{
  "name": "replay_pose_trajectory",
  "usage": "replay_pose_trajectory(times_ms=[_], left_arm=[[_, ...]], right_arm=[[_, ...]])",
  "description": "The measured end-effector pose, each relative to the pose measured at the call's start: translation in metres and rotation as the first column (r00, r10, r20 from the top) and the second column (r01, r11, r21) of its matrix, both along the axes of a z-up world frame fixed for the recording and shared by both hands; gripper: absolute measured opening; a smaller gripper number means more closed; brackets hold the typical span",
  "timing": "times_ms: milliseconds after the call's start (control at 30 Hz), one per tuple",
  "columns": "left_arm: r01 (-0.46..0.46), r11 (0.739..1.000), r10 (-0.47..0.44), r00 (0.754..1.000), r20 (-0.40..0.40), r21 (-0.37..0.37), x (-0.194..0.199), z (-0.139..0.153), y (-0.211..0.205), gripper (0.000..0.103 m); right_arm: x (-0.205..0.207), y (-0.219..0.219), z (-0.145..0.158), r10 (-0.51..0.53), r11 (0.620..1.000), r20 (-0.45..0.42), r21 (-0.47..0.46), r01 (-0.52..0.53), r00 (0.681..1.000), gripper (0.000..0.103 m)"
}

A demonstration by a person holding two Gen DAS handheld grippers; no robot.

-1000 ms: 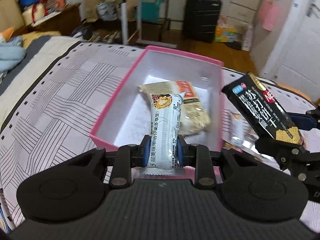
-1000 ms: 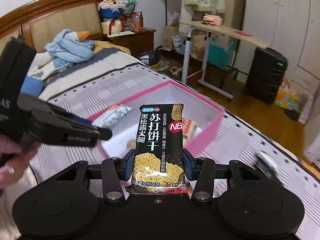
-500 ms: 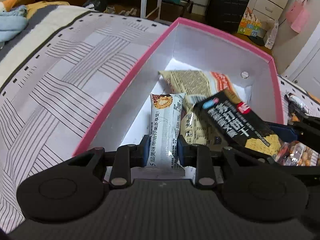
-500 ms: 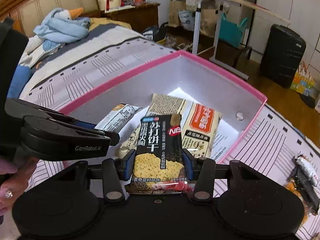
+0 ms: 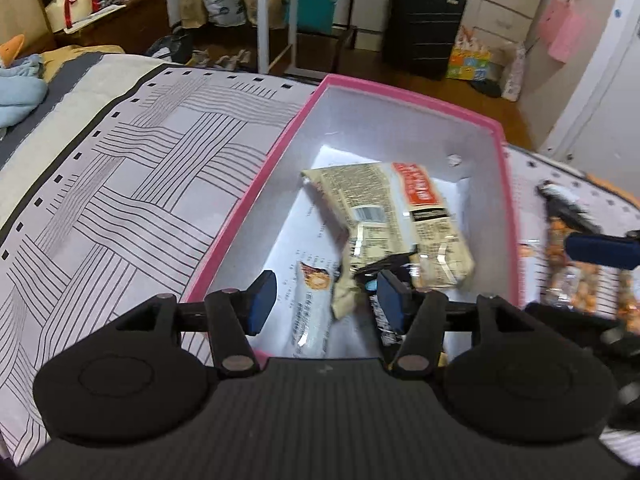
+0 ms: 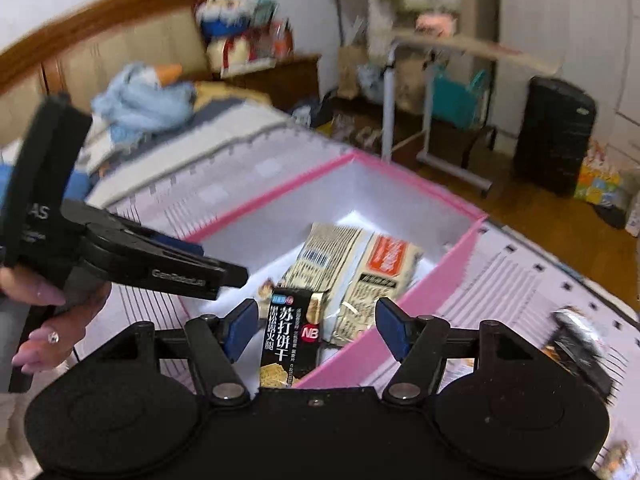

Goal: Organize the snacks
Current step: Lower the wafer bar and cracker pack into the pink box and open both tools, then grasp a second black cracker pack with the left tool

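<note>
Your left gripper (image 5: 322, 306) stood with its jaws spread wide over the near end of the pink box (image 5: 256, 196), pinching nothing. The white snack packet (image 5: 312, 312) lay on the box floor directly below the gap, touching neither pad. Your right gripper (image 6: 314, 330) was likewise spread, and the black cracker packet (image 6: 290, 340) sat between its pads without contact, resting inside the box against the near wall. A beige noodle packet (image 5: 394, 220) lay flat further in, partly under the black one.

Three packets were therefore accounted for inside the box. The work was not complete: on the patterned bedspread (image 5: 120, 208), to the right of the box and outside it, a dark-wrapped snack (image 5: 564, 210) and a clear bag of orange pieces (image 5: 580, 288) lay loose; both were blurred, and I could not tell their exact number.

In my judgement the placing step was finished for both hands, and the remaining items on the right were yet to be collected.
</note>
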State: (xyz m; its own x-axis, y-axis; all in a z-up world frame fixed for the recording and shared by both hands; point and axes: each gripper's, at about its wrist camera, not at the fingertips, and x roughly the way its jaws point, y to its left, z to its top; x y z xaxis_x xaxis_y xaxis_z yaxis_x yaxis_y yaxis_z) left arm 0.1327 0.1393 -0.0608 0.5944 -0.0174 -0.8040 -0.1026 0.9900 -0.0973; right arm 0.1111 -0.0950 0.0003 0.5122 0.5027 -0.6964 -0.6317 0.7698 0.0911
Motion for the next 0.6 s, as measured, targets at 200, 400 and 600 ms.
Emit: replay_pose_trajectory(times_ms=[200, 400, 600], left_arm=[[0.089, 0.994, -0.087, 0.995, 0.040, -0.055, -0.029, 0.039, -0.014, 0.055], [0.133, 0.990, -0.129, 0.988, 0.087, -0.053, -0.051, 0.058, -0.043, 0.058], [0.222, 0.972, -0.220, 0.975, 0.035, -0.077, -0.058, 0.051, -0.091, 0.059]], right_arm=[[-0.035, -0.048, 0.031, -0.023, 0.999, 0.081, -0.035, 0.026, 0.996, 0.070], [-0.058, -0.088, 0.035, -0.063, 0.997, 0.069, -0.044, 0.066, 0.996, 0.070], [-0.061, -0.106, 0.008, -0.053, 0.997, 0.011, -0.063, 0.054, 0.999, 0.070]])
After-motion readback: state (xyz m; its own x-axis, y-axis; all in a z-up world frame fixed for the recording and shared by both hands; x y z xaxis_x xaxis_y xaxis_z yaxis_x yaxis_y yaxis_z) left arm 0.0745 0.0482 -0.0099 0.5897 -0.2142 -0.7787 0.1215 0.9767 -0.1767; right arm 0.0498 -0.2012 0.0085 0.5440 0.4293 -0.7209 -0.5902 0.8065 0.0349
